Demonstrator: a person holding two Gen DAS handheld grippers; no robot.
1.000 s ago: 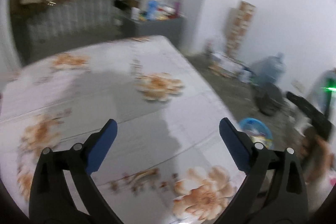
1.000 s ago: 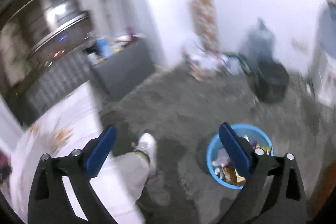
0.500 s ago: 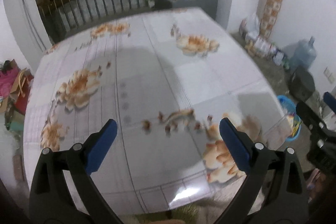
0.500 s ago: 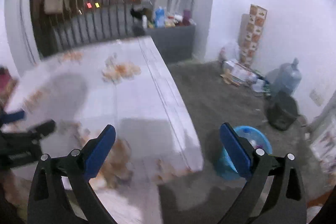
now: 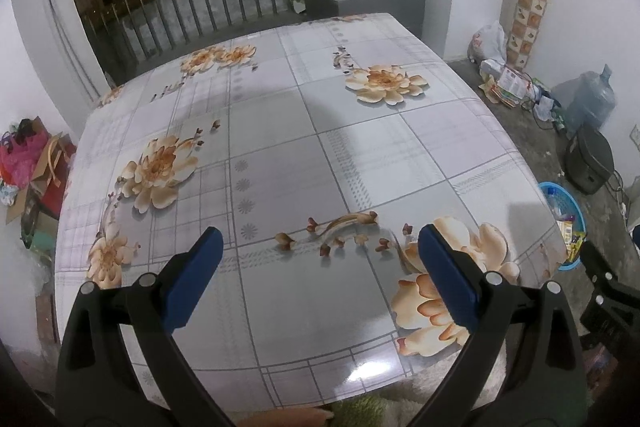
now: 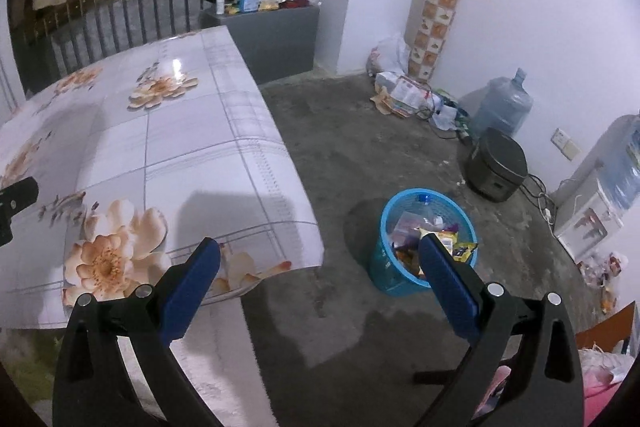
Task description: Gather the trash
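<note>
Both tongs are hanging wide open with nothing in them: the left gripper [image 5: 318,267] is hovering over the near edge of the floral tablecloth table [image 5: 280,155], and the right gripper [image 6: 320,277] is sitting over the concrete floor. Just past it, the blue trash basket [image 6: 400,281] is standing beside the table, stuffed with wrappers [image 6: 460,247]; their print is too small to read. Farther back a water jug [image 6: 502,105] is leaning near the wall.
</note>
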